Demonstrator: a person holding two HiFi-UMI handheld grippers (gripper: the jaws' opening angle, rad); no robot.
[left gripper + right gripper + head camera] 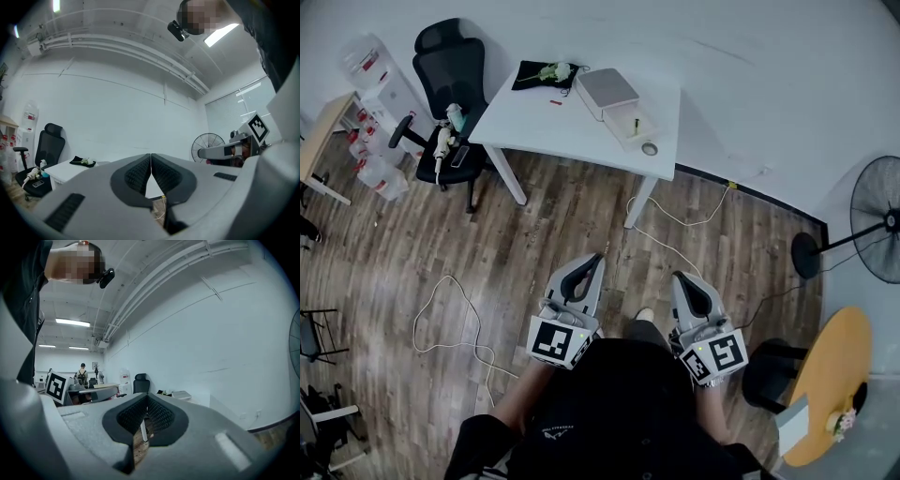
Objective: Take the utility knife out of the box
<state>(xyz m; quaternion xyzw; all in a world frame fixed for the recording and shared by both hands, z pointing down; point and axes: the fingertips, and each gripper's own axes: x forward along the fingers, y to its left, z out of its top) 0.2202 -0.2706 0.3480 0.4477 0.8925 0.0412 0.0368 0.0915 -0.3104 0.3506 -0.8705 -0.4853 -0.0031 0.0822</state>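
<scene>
Jaws, left gripper (150, 158): pads closed together, nothing between them. Jaws, right gripper (146, 400): likewise closed and empty.

Position: both grippers are held level in front of the person, over bare wood floor, well apart from the white table (534, 122).

Task item: the box (607, 89) sits at the table's far right corner, its grey lid beside an open tray (639, 129). A small yellowish object lies in the tray; it is too small to confirm as the utility knife.

Step in hand, judged: the approach, with no reach begun. It would be best done by coming square to the table's near edge, opening one pair of jaws before descending, and steadying the tray with the other gripper.

Edges and room:
- Tape roll (650, 148) – near the table's front edge, just beside the tray; easily knocked off.
- Cables (450, 319) – loose on the floor on both sides of the path; a trip risk.
- Office chair (441, 66) – at the table's left end.
- Standing fan (877, 220) – well to the right.

The lane straight ahead looks open.
</scene>
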